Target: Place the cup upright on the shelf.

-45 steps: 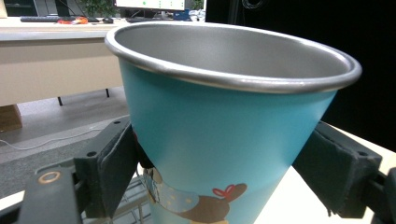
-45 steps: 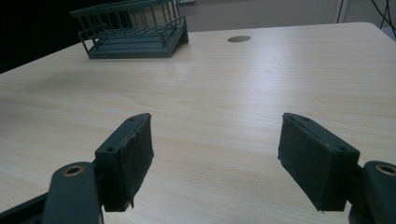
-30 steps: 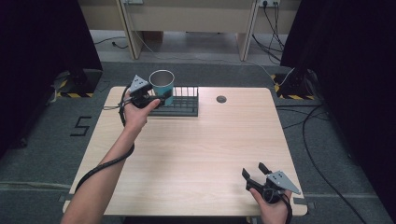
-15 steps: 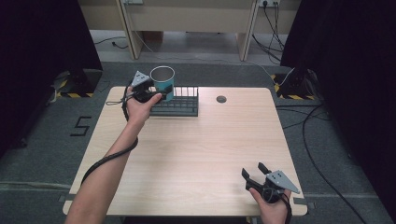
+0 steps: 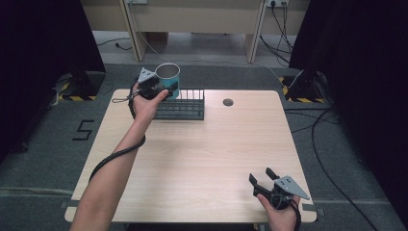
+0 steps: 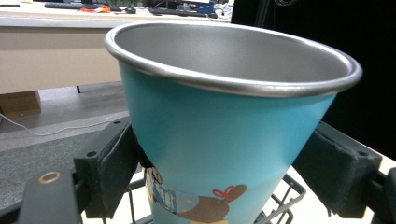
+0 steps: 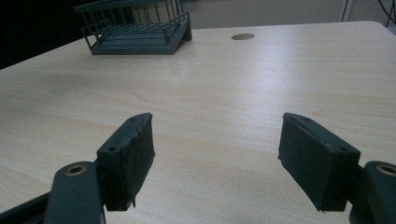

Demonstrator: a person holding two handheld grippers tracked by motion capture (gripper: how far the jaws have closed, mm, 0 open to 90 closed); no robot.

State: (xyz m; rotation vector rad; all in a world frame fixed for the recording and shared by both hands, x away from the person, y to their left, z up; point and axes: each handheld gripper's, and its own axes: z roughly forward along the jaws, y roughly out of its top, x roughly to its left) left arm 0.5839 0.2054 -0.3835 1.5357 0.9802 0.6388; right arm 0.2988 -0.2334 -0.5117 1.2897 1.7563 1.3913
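A teal metal cup (image 5: 168,79) with a cartoon print, upright and empty, hangs above the left end of a dark wire rack (image 5: 182,104) at the table's back. My left gripper (image 5: 162,90) is shut on it. In the left gripper view the cup (image 6: 224,130) sits between both pads of the left gripper (image 6: 219,177), with rack wire (image 6: 280,205) below it. My right gripper (image 5: 262,179) is held open low over the table's front right corner. Nothing lies between the pads of the right gripper (image 7: 215,154).
The light wooden table (image 5: 207,154) has a round cable hole (image 5: 228,102) right of the rack. The right gripper view shows the rack (image 7: 135,32) and the hole (image 7: 243,36) far across the tabletop. Cables and dark curtains surround the table.
My left gripper has lifted the cup a little higher and farther back above the rack's left end. The right gripper has stayed where it was.
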